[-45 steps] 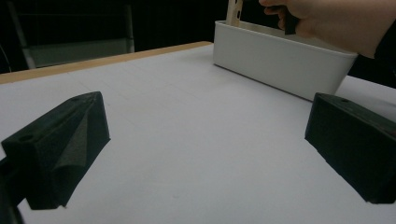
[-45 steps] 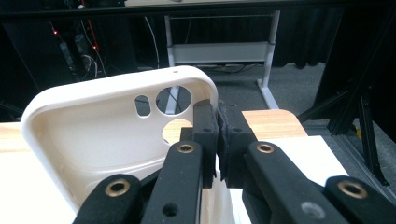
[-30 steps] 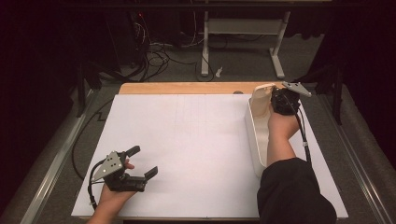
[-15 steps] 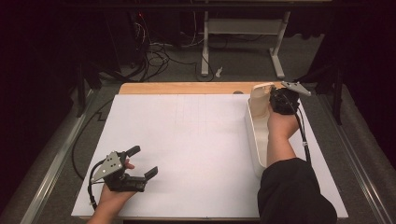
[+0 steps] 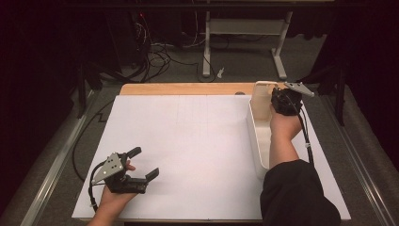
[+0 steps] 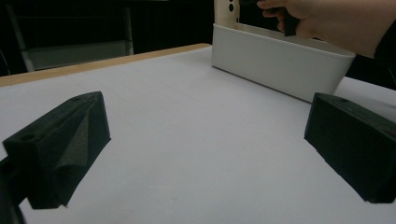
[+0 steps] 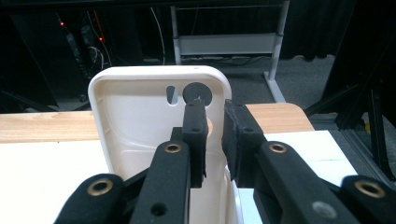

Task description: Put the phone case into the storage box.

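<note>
We have our right tool (image 7: 214,140) at the raised far end of the long cream plastic bin (image 5: 259,123), which lies along the right edge of the white paper-covered surface (image 5: 197,155). Its jaws have just been opening and now straddle the bin's side wall with a slight gap, so we judge the bin released. Our left tool (image 5: 141,164) rests spread wide and empty near the front left.

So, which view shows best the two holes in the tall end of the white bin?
The right gripper view: both holes face it, close up. The left gripper view shows them small at its top edge; in the high view the white bin is too small to tell.
</note>
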The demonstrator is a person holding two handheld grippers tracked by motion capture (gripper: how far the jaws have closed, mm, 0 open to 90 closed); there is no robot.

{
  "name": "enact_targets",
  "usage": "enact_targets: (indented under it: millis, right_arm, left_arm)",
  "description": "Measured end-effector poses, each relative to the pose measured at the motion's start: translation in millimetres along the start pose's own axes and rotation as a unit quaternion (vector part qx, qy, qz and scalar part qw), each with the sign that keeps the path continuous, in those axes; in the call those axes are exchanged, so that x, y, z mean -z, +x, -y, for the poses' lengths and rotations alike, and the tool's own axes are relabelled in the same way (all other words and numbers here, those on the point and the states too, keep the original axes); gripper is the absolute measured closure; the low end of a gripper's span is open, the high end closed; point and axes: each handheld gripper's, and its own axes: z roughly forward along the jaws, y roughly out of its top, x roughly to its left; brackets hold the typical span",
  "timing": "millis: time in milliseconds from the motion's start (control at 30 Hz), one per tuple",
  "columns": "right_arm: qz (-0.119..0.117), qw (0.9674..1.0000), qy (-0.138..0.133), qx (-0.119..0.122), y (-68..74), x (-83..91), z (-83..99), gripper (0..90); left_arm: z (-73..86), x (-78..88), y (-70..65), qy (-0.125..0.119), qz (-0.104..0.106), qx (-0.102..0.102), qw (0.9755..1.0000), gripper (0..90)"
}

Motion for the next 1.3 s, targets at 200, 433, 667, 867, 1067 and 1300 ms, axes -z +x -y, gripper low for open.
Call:
enact_targets:
  millis: [200,433,667,867,1067,1300]
  right_arm:
    - [-0.005,1.0000,-0.003,0.004,-1.5,2.1,-1.7,75.8]
    - [-0.017,0.9998,-0.006,0.011,-4.1,5.0,-4.3,69.4]
    - [-0.034,0.9992,-0.005,0.020,-3.2,8.6,-5.3,65.9]
    - [-0.043,0.9988,-0.007,0.022,-3.6,12.1,-6.5,64.7]
    - [-0.051,0.9984,-0.009,0.023,-3.2,15.8,-7.2,64.0]
    - [-0.061,0.9978,-0.008,0.024,-1.6,18.3,-5.4,63.0]
  left_arm:
    - [0.1,-0.4,-0.1,0.001,0.000,0.000,1.0000,1.2]
    - [0.0,-0.8,-0.3,0.002,0.000,-0.001,1.0000,1.2]
    - [0.3,-1.6,-0.1,0.006,-0.002,0.000,1.0000,1.2]
    - [0.5,-2.1,0.4,0.010,-0.004,-0.001,0.9999,1.2]
    - [1.2,-3.2,1.3,0.017,-0.009,-0.001,0.9998,1.2]
    - [1.7,-4.3,2.5,0.023,-0.013,0.001,0.9996,1.2]
